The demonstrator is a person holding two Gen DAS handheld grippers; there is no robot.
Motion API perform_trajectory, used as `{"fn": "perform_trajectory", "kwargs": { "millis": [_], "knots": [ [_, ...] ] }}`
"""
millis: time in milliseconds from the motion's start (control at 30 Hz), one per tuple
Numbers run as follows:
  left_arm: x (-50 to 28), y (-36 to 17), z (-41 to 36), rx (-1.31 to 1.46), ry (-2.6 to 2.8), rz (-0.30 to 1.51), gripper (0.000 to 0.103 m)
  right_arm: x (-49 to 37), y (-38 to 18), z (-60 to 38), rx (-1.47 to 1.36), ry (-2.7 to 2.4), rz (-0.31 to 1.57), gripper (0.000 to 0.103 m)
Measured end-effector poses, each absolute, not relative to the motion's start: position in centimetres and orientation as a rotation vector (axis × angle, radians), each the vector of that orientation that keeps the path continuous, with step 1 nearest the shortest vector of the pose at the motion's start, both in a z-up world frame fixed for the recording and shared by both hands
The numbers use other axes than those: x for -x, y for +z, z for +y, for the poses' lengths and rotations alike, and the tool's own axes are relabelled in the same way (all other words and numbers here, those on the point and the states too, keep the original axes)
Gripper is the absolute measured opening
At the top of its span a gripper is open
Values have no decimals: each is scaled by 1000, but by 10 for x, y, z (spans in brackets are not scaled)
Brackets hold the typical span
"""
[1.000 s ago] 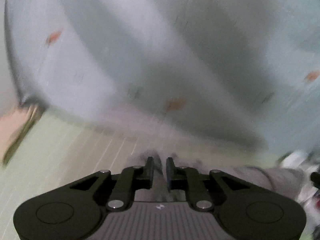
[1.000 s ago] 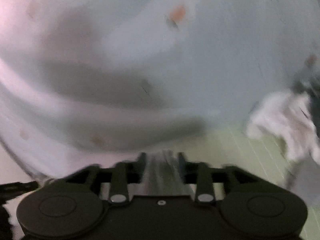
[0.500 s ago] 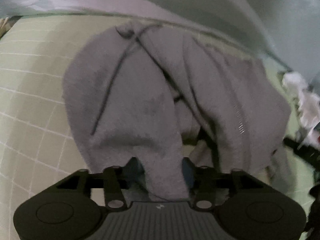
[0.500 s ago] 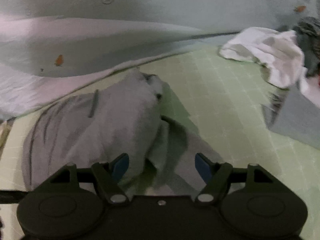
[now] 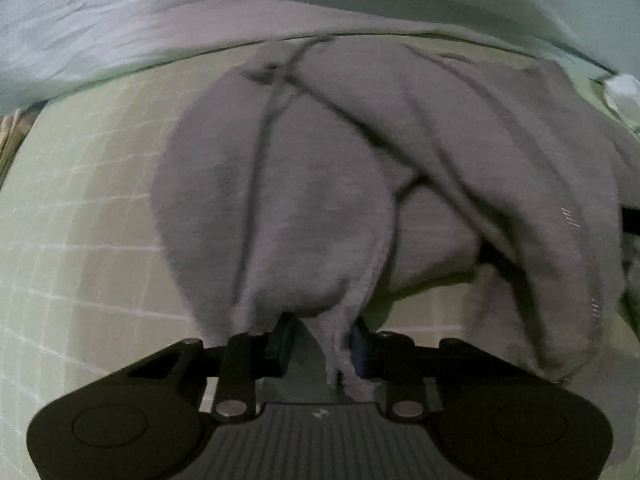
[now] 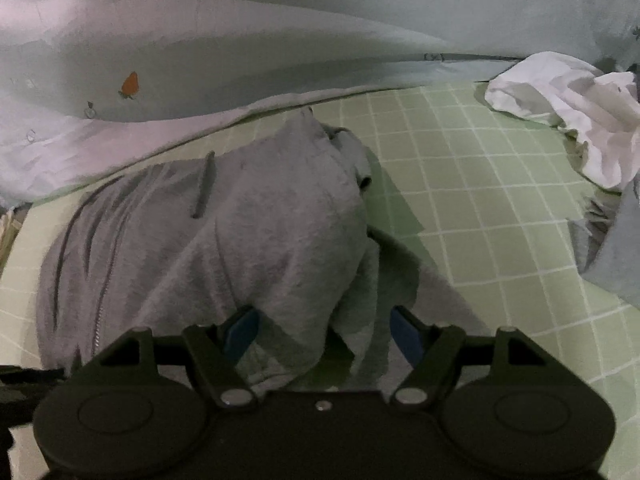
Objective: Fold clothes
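— Where the left gripper (image 5: 320, 344) meets the crumpled grey fleece zip jacket (image 5: 360, 184), can you tell how its fingers stand?

— Partly apart, with a fold of the jacket's near hem hanging down between them; cloth covers both tips, so I cannot tell whether they are pinching it.

— And the right gripper (image 6: 324, 328)?

— Its blue-padded fingers (image 6: 404, 330) are spread wide. The jacket (image 6: 240, 240) bunches up between them, but a gap shows beside the right pad, so nothing is clamped.

— Where does the jacket lie?

— On the bed, on a pale green sheet with a white grid pattern (image 6: 460, 184), heaped towards the left. Its zip shows only as short glinting stretches, and the folds hide its sleeves.

— What else?

— A light blue quilt printed with small orange motifs (image 6: 280, 52) along the far side, a rumpled white garment (image 6: 568, 108) far right, and a blue-grey cloth (image 6: 616, 248) cut off by the right edge; what it is I cannot make out. The left wrist view is blurred.
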State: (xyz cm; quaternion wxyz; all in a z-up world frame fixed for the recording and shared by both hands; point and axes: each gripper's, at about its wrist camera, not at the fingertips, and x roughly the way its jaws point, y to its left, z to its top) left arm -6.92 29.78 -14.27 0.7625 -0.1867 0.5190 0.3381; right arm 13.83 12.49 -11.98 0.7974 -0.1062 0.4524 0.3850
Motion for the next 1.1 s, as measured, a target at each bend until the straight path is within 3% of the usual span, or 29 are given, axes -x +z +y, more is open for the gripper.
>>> {"fn": "perform_trajectory", "kwargs": {
  "millis": [300,533,667,767,867,967,1100],
  "knots": [
    [114,-143,375,351,956,1145,31,-131,-124,122,282,783,995,75],
    [123,-106,418,338,1126,988,31,-131,-125,112,298,758,1008,76],
    [128,-85,443,328,1220,894,43,-127,-127,102,347,726,1005,76],
    [124,-89,422,367,1146,896,61,-126,-135,93,388,701,1019,76],
    [118,-97,392,415,1036,913,63,-125,-144,86,400,689,1043,76],
    [111,-106,363,461,936,931,63,-124,-150,82,455,689,1017,64],
    [105,-120,339,537,883,968,63,-138,-146,81,483,714,965,23]
  ]
}}
